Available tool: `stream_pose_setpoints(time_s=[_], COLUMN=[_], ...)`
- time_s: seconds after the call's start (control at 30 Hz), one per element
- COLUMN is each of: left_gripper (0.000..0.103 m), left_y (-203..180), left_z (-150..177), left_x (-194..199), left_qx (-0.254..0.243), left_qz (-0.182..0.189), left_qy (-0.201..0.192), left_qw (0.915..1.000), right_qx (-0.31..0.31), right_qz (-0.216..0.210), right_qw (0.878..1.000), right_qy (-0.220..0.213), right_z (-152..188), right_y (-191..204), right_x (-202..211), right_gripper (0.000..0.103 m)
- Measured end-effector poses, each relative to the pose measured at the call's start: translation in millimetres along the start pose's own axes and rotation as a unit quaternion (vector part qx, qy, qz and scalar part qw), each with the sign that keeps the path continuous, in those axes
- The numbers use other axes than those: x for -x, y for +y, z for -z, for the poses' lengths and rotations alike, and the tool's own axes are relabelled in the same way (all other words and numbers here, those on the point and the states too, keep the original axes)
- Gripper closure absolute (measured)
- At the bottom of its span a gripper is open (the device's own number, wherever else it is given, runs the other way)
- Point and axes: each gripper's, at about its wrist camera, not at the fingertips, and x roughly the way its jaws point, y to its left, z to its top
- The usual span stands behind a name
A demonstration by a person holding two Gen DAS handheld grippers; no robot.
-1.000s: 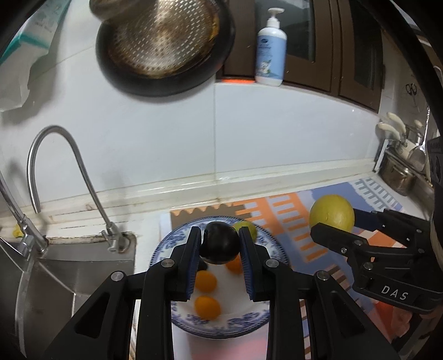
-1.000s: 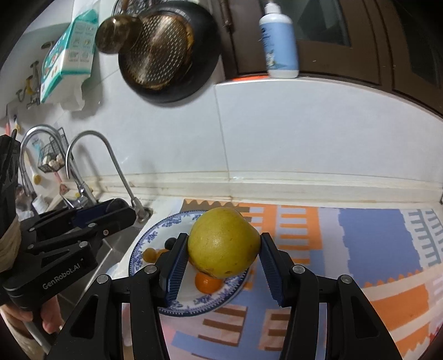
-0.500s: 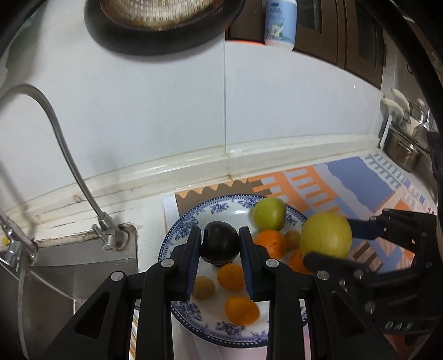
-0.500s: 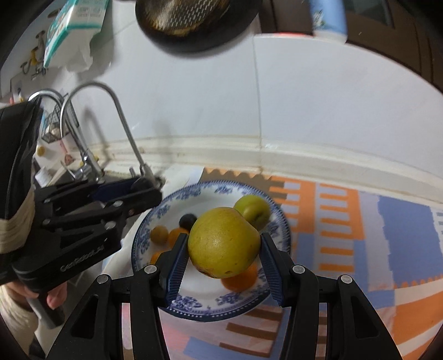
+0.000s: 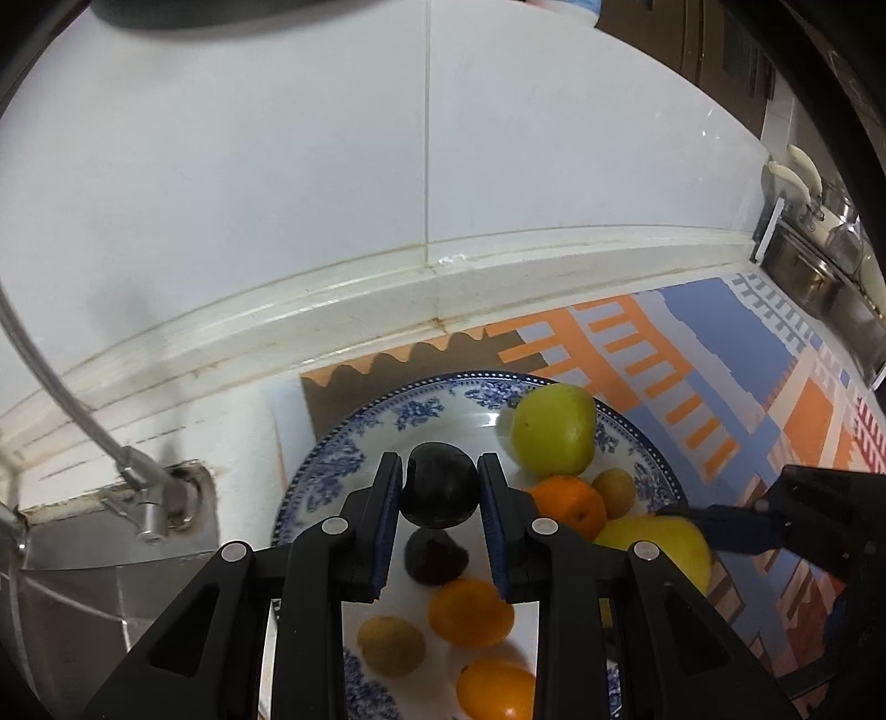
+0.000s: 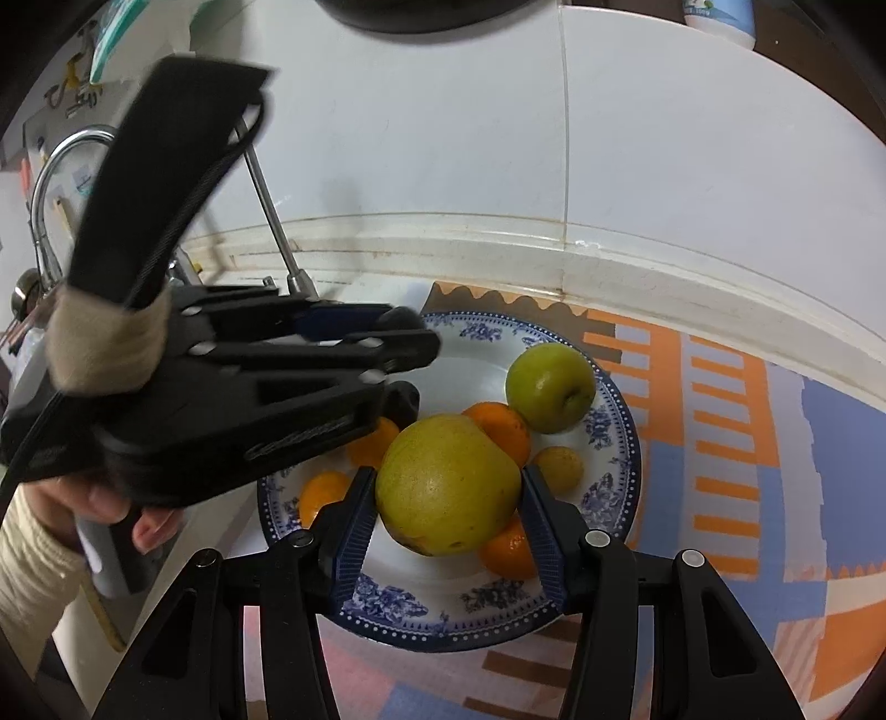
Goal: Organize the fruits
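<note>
left gripper: fingers clenched on a dark plum, just above the plate.
plate: already holds a green apple, oranges and small brown fruits.
right gripper: fingers grasping a yellow pear over the plate.
left to do: likely set both down, release.

- White tiled wall behind the counter; one vertical grout line visible.
- White raised ledge at the wall's foot, brown staining along its joints.
- Patterned mat in orange, blue and grey covers the counter.
- Steel sink at left, with curved tap.
- Metal pots at far right.
- Dark cabinet above.
</note>
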Motion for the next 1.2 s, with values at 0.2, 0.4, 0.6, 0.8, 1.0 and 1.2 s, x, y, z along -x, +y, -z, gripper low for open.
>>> stream_pose_setpoints(time_s=[0.2,0.4,0.6,0.8,1.0,1.2], left_gripper=[0.049,0.049,0.047,0.045,0.035,0.027], left_y=[2,4,-9,-28,-52,-75], left_z=[-1,1,9,23,39,61], left_x=[9,42,84,118,144,158], left_qx=[0.005,0.024,0.019,0.025,0.034,0.049], left_qz=[-0.016,-0.049,-0.075,-0.087,-0.09,-0.109], left_qy=[-0.005,-0.019,-0.046,-0.071,-0.096,-0.108], left_qw=[0.9999,0.9983,0.996,0.9934,0.9907,0.9869], right_qx=[0.001,0.001,-0.013,-0.016,-0.026,-0.044], right_qz=[0.001,0.011,0.017,0.048,0.074,0.086], right_qw=[1.0,1.0,0.999,0.997,0.992,0.991], right_qy=[0.003,-0.018,-0.04,-0.064,-0.094,-0.097], right_z=[-1,0,3,13,26,43], right_y=[-2,0,-1,-2,-9,-27], right_x=[-7,4,29,67,105,129], right_gripper=[0.05,0.044,0.044,0.044,0.033,0.032])
